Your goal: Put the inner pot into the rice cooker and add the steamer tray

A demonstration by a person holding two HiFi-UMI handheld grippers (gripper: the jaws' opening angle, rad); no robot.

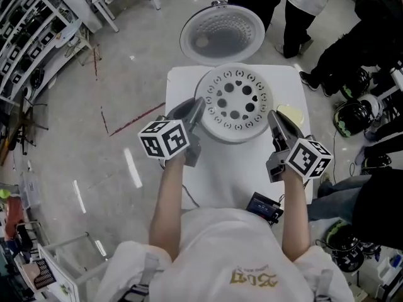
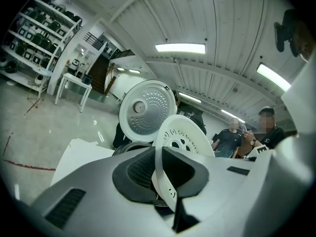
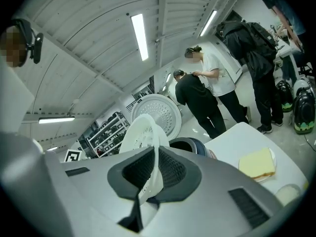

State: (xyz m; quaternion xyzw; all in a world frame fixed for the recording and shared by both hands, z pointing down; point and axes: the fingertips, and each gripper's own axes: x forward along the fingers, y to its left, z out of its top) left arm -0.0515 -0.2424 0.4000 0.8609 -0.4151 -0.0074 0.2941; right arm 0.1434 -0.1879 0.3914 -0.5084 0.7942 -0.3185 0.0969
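My left gripper and right gripper each clamp the round white perforated plastic steamer tray by its rim; step 2 is in hand; next I'd lower it level into the open-lidded rice cooker.

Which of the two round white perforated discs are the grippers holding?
The steamer tray with big holes, pinched at both edges; the fine-dotted lid behind stands free.

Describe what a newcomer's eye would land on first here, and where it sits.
The white perforated steamer tray stands out, held above the white table with its rim clamped by the left gripper on one side and the right gripper on the other. Behind it the round cooker lid stands open.
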